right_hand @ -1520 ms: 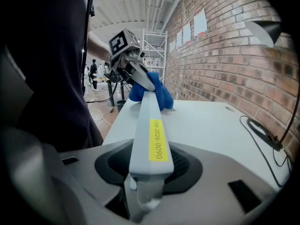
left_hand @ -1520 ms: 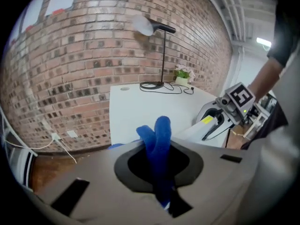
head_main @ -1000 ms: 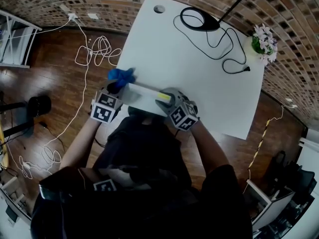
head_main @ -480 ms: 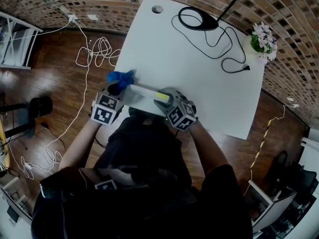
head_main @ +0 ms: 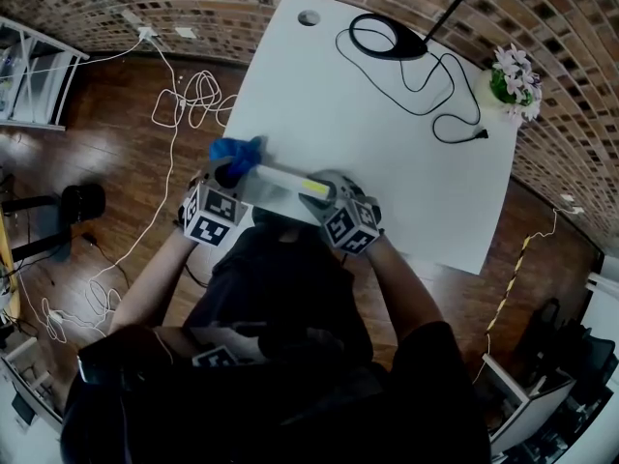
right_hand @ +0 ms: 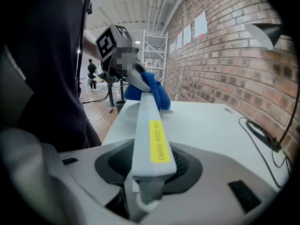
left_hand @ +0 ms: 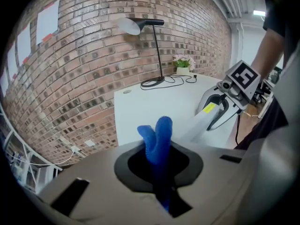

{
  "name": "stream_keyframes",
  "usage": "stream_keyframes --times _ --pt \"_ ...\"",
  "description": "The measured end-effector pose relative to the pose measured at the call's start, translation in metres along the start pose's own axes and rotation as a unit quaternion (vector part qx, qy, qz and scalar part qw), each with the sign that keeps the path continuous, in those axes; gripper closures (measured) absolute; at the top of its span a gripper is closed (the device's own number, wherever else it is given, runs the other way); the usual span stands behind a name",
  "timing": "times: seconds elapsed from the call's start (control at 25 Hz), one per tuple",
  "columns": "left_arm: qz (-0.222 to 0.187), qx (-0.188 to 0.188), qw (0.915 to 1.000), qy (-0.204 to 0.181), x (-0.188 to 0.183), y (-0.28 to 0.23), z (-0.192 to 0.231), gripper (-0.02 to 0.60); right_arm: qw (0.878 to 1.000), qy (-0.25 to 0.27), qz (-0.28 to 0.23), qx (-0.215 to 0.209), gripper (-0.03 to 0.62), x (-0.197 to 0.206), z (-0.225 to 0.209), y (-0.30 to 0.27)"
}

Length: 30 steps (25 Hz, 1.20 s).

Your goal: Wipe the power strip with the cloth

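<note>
Blue cloth (left_hand: 157, 139) is sitting pinched between the nearly closed jaws of the left gripper (head_main: 224, 174), its folded end sticking up past them. Right gripper (head_main: 327, 193) is clamping one end of the white power strip (right_hand: 149, 121), jaws standing partway apart around its width, with a yellow label (right_hand: 158, 141) facing up just past the grip. Strip is running from the right gripper across to the left one, over the near left edge of the white table (head_main: 368, 143), and the cloth is touching its far end. Cannot tell whether the strip is resting on the tabletop. Black lamp base (head_main: 387, 39) and flower pot (head_main: 513, 77) are sitting well apart at the far side.
</note>
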<state>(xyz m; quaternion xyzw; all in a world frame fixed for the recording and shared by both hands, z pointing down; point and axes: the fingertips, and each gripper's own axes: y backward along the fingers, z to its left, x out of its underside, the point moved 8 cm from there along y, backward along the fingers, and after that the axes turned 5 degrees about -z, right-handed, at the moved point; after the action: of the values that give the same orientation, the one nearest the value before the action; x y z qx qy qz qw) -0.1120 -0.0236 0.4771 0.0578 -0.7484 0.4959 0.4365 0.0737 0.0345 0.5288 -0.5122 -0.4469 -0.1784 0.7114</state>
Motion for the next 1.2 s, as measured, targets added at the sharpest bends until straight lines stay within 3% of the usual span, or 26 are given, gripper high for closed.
stream_keyframes --times 0.2,0.44,0.56,0.72,1.04,1.2 --pt "0.002 -0.002 1.0000 -0.003 0.004 0.002 -0.003 0.546 1.000 0.003 0.005 0.006 0.431 0.004 0.000 -0.001" --pt "-0.001 -0.033 0.9979 -0.056 0.005 0.000 -0.010 0.546 1.000 0.001 0.000 0.001 0.431 0.000 0.000 -0.001" --pt "-0.006 -0.044 0.9975 -0.055 0.005 0.000 -0.014 0.546 1.000 0.001 0.001 0.002 0.431 0.001 0.001 -0.001" --pt "-0.002 -0.032 0.9969 -0.072 0.004 0.000 -0.016 0.546 1.000 0.002 0.003 0.007 0.431 0.004 0.001 -0.001" --pt "-0.016 0.034 0.9965 -0.074 -0.018 -0.017 -0.043 0.548 1.000 0.003 -0.002 0.003 0.428 0.006 -0.001 -0.003" --pt "-0.014 0.040 0.9946 -0.095 -0.023 -0.021 -0.053 0.546 1.000 0.001 -0.001 0.003 0.428 0.007 0.001 -0.002"
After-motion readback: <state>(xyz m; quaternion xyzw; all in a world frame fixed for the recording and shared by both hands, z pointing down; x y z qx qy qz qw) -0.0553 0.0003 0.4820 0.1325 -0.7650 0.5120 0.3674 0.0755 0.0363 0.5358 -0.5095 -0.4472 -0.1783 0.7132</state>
